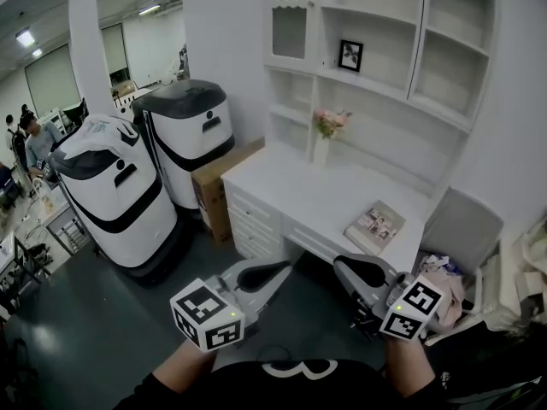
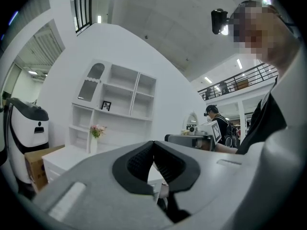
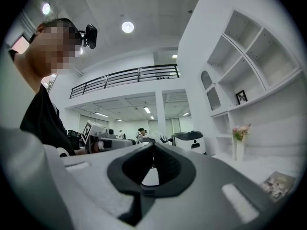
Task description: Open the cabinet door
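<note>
Against the white wall stands a white wooden desk point(image 1: 299, 186) under a shelved hutch; its white arched glass-paned cabinet door point(image 1: 291, 15) sits closed at the upper left, well apart from both claws; a white vase of pink flowers point(image 1: 327, 131) and a flat printed booklet point(image 1: 374, 226) rest on the desktop; the left gripper point(image 1: 267, 273) and right gripper point(image 1: 359, 272) hover level, jaws pressed together, empty; two white-and-black bin-shaped machines point(image 1: 115, 190) stand on the dark floor point(image 1: 51, 314).

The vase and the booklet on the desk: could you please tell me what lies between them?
Only bare white desktop separates vase and booklet, seen in the head view.
</note>
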`<state>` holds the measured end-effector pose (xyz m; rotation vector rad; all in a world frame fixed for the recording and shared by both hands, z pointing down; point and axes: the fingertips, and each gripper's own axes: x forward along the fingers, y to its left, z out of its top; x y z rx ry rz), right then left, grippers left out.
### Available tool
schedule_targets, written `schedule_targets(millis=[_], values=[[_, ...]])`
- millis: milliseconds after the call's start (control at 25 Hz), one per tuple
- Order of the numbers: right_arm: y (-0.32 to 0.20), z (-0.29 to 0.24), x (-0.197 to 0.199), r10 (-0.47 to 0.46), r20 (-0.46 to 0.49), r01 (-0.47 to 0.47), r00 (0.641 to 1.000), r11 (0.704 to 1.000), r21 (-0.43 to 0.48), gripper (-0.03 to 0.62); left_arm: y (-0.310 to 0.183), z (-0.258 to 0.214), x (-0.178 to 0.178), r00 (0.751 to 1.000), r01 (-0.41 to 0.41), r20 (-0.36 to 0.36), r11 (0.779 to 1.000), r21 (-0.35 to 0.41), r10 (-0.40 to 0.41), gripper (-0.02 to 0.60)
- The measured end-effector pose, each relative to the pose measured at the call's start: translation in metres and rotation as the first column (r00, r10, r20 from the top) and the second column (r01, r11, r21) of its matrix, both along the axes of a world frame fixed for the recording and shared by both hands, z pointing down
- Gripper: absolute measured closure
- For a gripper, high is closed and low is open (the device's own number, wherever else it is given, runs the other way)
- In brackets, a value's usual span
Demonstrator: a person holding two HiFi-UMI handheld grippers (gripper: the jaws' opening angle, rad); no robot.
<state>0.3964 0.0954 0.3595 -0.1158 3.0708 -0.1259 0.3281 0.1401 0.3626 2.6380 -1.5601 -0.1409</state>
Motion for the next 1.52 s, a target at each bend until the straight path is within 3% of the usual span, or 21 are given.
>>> schedule_targets(millis=[200,360,600,840,1080,1320,1520], values=[[0.012,0.02,-0.014,-0.02,-0.017,0.02,1.0,1.0,-0.015,0.594,0.014,0.015,-0.014,0.999,-0.013,-0.029,1.0,0.004,0.013,0.572],[0.011,0.028,-0.027,-0.031,-0.062,0.033,0.998,0.999,0.023,0.593,0.017,0.017,-0.017,0.998,-0.055,0.004,0.997,0.053,0.055,0.572],[-0.029,0.027,-0.053,-0.034,-0.057,0.035,0.998,0.999,0.018,0.592,-0.018,0.018,-0.053,0.999,-0.017,-0.028,0.999,0.046,0.018,0.572],[-0.105,0.033,-0.103,-0.055,-0.027,0.055,0.998,0.998,-0.016,0.592,-0.082,0.03,-0.106,0.999,0.034,-0.03,0.999,-0.001,-0.034,0.572],[-0.208,0.035,-0.158,-0.056,0.001,0.056,0.998,0.997,-0.055,0.592,-0.187,0.032,-0.164,0.998,0.038,-0.041,0.998,-0.041,-0.039,0.572],[-0.304,0.019,-0.199,-0.03,0.038,0.032,0.999,0.998,-0.048,0.592,-0.289,0.015,-0.207,0.999,0.039,0.004,0.999,-0.032,-0.039,0.571],[-0.342,0.008,-0.231,-0.029,0.036,0.03,0.999,1.0,-0.01,0.592,-0.332,0.002,-0.24,0.997,0.069,0.044,0.997,0.025,-0.07,0.571]])
